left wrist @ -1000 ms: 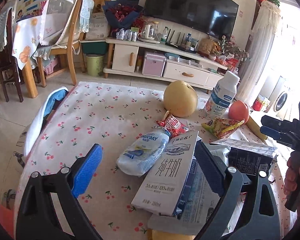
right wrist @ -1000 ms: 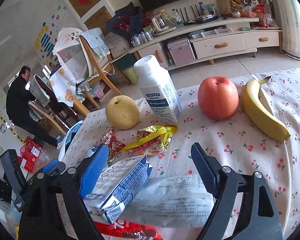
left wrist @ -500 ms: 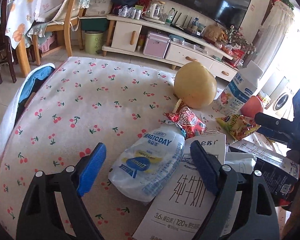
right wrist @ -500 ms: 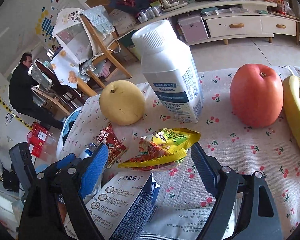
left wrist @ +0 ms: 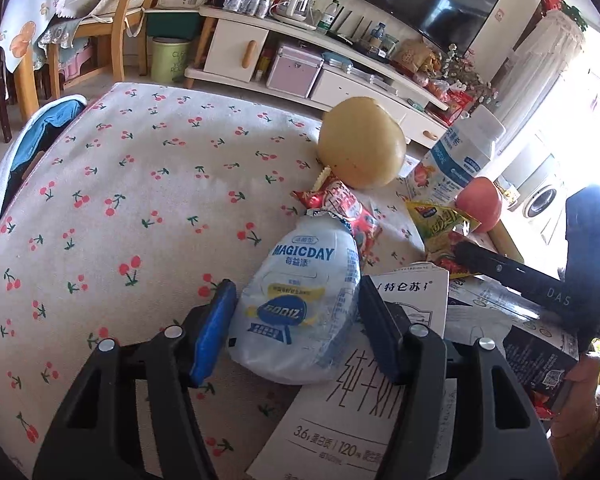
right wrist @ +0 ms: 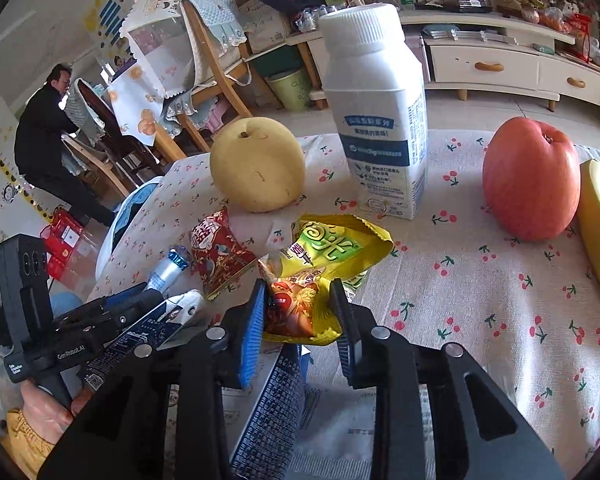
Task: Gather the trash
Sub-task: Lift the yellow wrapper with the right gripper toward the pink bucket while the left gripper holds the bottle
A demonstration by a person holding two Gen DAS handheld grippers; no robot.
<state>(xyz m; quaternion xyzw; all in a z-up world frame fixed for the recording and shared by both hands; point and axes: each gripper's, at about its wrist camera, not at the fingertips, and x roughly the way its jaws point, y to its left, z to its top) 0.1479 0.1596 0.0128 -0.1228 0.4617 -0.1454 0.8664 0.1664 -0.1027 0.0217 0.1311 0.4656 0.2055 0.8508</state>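
Observation:
A white MAGICDAY pouch (left wrist: 300,276) lies on the cherry-print tablecloth (left wrist: 140,200), between the fingers of my left gripper (left wrist: 296,286). Its jaws are closing and both pads touch the pouch's sides. A white milk carton (left wrist: 360,420) lies partly under the pouch. In the right wrist view my right gripper (right wrist: 298,292) is closing, and its pads pinch the crumpled end of a yellow snack wrapper (right wrist: 328,244). A red snack wrapper (right wrist: 220,252) lies just to its left. A dark blue carton (right wrist: 268,420) lies under the right gripper.
Behind the trash stand a yellow pear (right wrist: 256,164), a white bottle (right wrist: 376,112), a red apple (right wrist: 532,176) and a banana (right wrist: 596,240). A person (right wrist: 48,128) sits at a far table on the left. A TV cabinet (left wrist: 300,60) lines the back wall.
Both grippers came forward and down and narrowed. The left one moved off the milk carton to straddle the pouch. The right one moved from the blue carton and closed on the yellow wrapper.

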